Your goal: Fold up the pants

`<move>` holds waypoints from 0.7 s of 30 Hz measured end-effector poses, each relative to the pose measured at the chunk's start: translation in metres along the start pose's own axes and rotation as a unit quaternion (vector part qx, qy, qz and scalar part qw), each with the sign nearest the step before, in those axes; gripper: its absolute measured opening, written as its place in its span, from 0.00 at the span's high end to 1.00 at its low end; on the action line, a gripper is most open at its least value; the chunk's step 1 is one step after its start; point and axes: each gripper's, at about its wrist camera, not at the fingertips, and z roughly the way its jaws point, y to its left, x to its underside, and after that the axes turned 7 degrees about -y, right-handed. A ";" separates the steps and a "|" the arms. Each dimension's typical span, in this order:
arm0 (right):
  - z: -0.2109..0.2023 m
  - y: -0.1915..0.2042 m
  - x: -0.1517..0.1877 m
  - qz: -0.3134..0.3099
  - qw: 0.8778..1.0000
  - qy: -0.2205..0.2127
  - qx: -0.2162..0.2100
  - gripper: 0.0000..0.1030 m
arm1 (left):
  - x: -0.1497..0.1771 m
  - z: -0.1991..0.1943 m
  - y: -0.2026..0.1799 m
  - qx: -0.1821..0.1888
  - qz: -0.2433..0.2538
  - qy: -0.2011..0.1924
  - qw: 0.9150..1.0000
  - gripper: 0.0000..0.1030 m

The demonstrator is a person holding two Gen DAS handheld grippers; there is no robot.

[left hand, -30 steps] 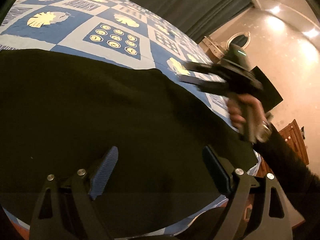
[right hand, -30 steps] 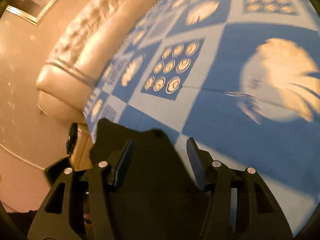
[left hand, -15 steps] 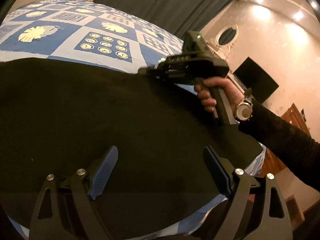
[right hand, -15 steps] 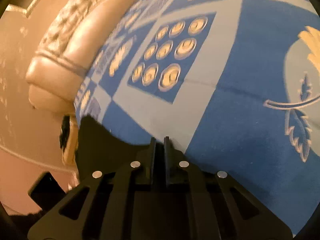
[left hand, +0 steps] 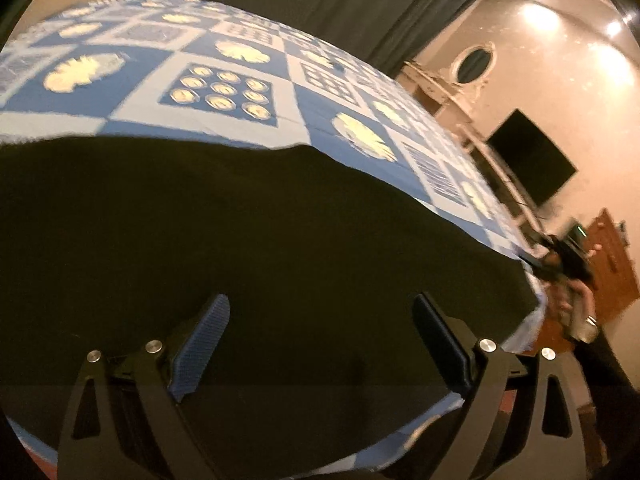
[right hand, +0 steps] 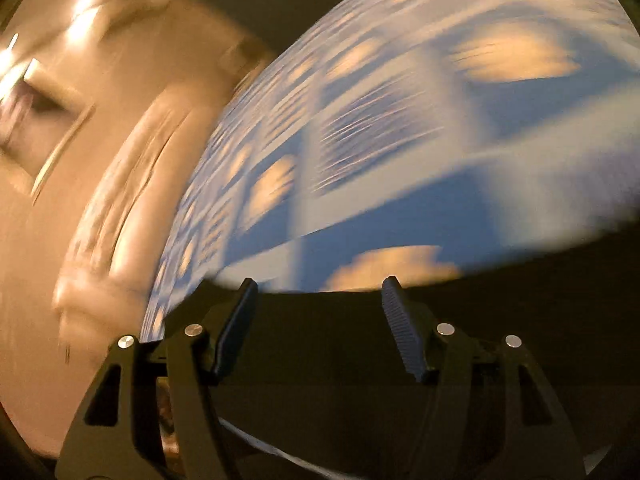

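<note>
My left tongs (left hand: pixel 320 320) hang wide apart over the dark pants (left hand: pixel 240 232), nothing between the blue ribbed pads (left hand: pixel 204 340); the jaws have just been opening a little further. The pants lie spread flat across the near part of the bed, on a blue-and-white patchwork bedspread (left hand: pixel 224 92) printed with pale leaf shapes and grids of small round marks. The garment fills the lower half of the left wrist view, its far edge running from the left border across to the bed's right corner. Beyond the bed hangs a dark curtain (left hand: pixel 340 4); to the right of it the wall carries an oval mirror (left hand: pixel 474 64) and a dark flat screen (left hand: pixel 528 160), with a wooden cabinet (left hand: pixel 612 264) in the corner. At that right corner of the pants my right hand (left hand: pixel 568 300) shows only as a blur.

From the right wrist the picture is heavily smeared. My right tongs (right hand: pixel 318 300) stand apart, having just been opening, and no cloth is pinched between the pads (right hand: pixel 400 332); the dark pants (right hand: pixel 328 360) lie beneath and just behind the fingertips. To the left of that view a padded cream headboard (right hand: pixel 120 216) edges the bedspread (right hand: pixel 500 152), with a framed picture (right hand: pixel 36 120) on the wall beyond.
</note>
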 end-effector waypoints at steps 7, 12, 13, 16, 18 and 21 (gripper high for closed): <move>-0.106 -0.154 0.008 0.172 0.980 -0.092 0.040 0.32 | -0.019 -0.005 -0.004 -0.036 -0.022 -0.010 0.999 0.11; -0.083 -0.172 0.023 0.206 0.976 -0.061 -0.036 0.31 | -0.025 -0.004 -0.009 -0.038 -0.055 -0.009 0.998 0.11; -0.085 -0.177 0.018 0.207 0.976 -0.049 -0.052 0.31 | -0.026 -0.005 -0.012 -0.036 -0.061 -0.009 0.997 0.11; -0.067 -0.162 0.019 0.180 0.982 -0.009 -0.060 0.31 | -0.028 -0.009 -0.021 -0.034 -0.061 -0.015 0.997 0.11; -0.063 -0.154 0.017 0.167 0.985 -0.006 -0.049 0.37 | -0.029 -0.013 -0.026 -0.037 -0.059 -0.021 0.997 0.11; -0.053 -0.152 0.021 0.163 0.986 0.025 -0.038 0.73 | -0.028 -0.016 -0.029 -0.049 -0.056 -0.022 0.997 0.11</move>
